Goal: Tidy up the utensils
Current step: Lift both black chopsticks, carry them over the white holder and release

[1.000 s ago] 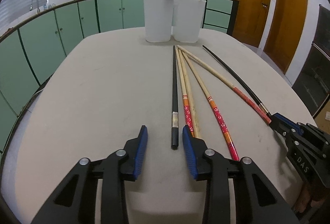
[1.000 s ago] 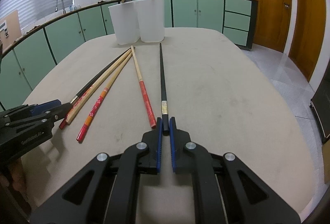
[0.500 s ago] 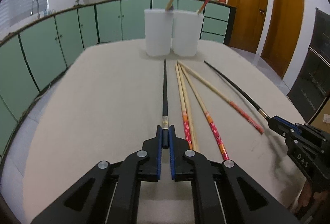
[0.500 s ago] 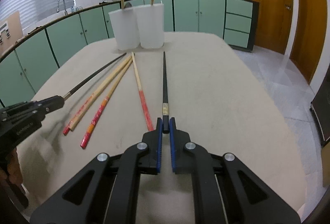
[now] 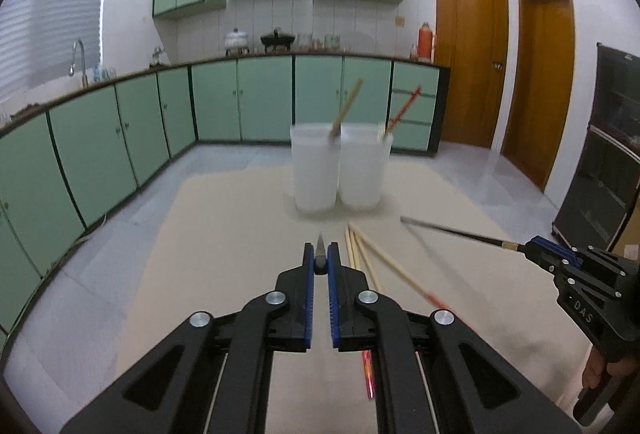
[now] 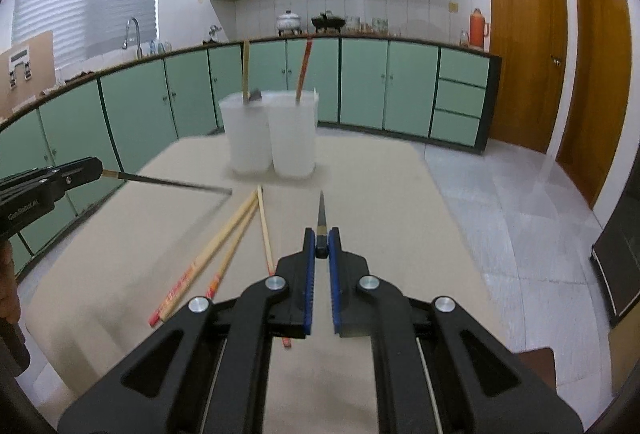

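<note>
Both hand-held grippers, left (image 5: 321, 263) and right (image 6: 321, 246), tilt downward above the table (image 5: 224, 242), each clamping 1 black chopstick (image 5: 320, 243).

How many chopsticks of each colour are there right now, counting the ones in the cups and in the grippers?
Black chopsticks: 2, one in the left gripper, one in the right gripper.
Bamboo-and-red chopsticks on the table: 4.
Chopsticks standing in the white cups: 2, one plain bamboo, one red-topped.
Total: 8.
</note>
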`<state>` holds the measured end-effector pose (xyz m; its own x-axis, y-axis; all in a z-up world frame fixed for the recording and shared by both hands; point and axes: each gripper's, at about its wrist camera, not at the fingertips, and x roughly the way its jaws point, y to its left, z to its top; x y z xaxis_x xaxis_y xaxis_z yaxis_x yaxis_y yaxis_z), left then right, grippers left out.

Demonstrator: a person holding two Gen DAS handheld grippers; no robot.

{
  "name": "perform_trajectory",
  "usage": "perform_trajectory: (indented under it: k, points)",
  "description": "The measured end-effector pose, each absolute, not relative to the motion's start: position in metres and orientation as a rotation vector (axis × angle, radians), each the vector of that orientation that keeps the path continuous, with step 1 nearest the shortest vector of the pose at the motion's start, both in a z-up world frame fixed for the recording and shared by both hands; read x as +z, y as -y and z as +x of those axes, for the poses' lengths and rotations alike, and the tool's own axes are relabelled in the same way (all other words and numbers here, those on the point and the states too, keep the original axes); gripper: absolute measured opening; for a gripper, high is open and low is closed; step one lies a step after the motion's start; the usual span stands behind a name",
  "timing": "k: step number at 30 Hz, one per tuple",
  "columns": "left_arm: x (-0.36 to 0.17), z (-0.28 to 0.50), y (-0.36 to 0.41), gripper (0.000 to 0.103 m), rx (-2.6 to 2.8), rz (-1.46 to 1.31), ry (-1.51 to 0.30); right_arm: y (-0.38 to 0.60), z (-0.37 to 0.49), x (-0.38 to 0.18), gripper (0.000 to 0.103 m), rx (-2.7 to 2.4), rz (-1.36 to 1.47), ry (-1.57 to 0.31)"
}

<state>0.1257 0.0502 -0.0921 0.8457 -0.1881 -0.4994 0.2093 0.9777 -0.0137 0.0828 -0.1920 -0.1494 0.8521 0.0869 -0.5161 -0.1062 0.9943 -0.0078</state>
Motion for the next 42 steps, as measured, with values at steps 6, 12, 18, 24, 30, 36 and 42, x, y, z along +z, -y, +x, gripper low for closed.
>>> perform_trajectory:
  k: [6,12,18,24,30,36,42]
  points:
    - [-0.067,0.139,-0.049,0.006,-0.223,0.051,-0.469,0.202,0.098,-0.118,0.006,0.123,0.0,-0.504]
    - [-0.05,0.151,-0.042,0.006,-0.231,0.061,-0.44,0.214,0.121,-0.088,0.006,0.152,0.056,-0.501]
    - [-0.036,0.163,-0.04,0.006,-0.244,0.06,-0.428,0.218,0.148,-0.059,0.006,0.187,0.069,-0.517]
    - [-0.023,0.169,-0.037,0.006,-0.252,0.06,-0.417,0.216,0.163,-0.036,0.006,0.224,0.047,-0.525]
    - [-0.014,0.173,-0.037,0.006,-0.258,0.055,-0.406,0.217,0.171,-0.021,0.006,0.253,0.045,-0.528]
    - [-0.001,0.175,-0.04,0.006,-0.263,0.05,-0.382,0.217,0.177,-0.009,0.006,0.28,0.04,-0.512]
    - [0.017,0.18,-0.044,0.006,-0.27,0.039,-0.346,0.214,0.189,0.013,0.006,0.331,0.063,-0.493]
